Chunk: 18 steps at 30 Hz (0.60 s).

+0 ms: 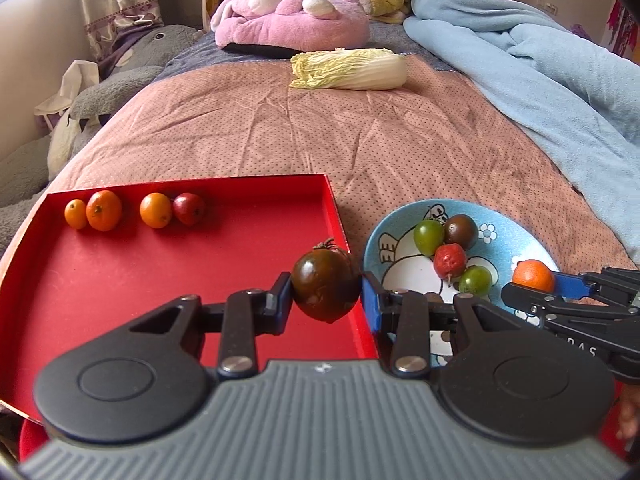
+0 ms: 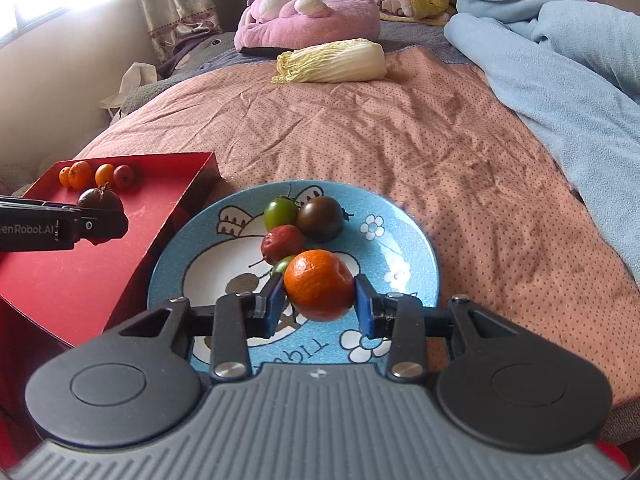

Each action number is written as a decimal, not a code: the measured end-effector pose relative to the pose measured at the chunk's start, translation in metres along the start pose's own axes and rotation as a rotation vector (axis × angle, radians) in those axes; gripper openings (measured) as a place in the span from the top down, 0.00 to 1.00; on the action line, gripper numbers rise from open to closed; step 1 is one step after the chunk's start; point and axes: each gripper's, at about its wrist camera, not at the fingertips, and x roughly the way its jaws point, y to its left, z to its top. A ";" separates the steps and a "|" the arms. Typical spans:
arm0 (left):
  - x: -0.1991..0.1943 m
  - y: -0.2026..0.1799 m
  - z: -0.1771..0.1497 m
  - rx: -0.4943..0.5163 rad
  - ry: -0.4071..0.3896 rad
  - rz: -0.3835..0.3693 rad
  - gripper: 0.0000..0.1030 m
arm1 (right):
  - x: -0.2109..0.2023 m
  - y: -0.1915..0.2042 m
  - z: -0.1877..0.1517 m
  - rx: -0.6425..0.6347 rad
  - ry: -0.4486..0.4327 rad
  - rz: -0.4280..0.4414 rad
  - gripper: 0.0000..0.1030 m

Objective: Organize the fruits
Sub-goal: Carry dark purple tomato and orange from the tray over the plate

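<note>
From the left wrist, the left gripper (image 1: 326, 300) is clamped on a dark tomato (image 1: 326, 286), glossy brown-green with a dried calyx, held over the right edge of the red tray (image 1: 160, 280). Ahead of it and to its left, along the tray's far wall, four small round fruits sit in a row (image 1: 134, 210): three orange, one dark red. Just to this gripper's right is the blue plate (image 1: 400, 224), glazed and printed with a cartoon, holding two green tomatoes, a dark one and a wrinkled red fruit. Farther right the right gripper (image 1: 534, 280) carries an orange citrus.

From the right wrist, the right gripper (image 2: 320, 302) grips the orange citrus (image 2: 320, 284), dimpled and matte, above the near part of the blue plate (image 2: 400, 216). The four fruits (image 2: 300, 228) left on the plate lie just ahead of it. To its left the left gripper (image 2: 102, 224) holds the dark tomato (image 2: 100, 198) over the red tray (image 2: 80, 280), whose flat matte floor looks like card.

By my reckoning the sorting is about halfway: four placed, two in transit, four remaining. All this rests on a dotted pink bedcover (image 2: 440, 152), soft and creased.
</note>
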 end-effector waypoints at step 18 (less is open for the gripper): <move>0.016 -0.044 -0.014 0.077 0.044 -0.094 0.61 | 0.016 -0.011 -0.011 0.021 0.039 -0.037 0.53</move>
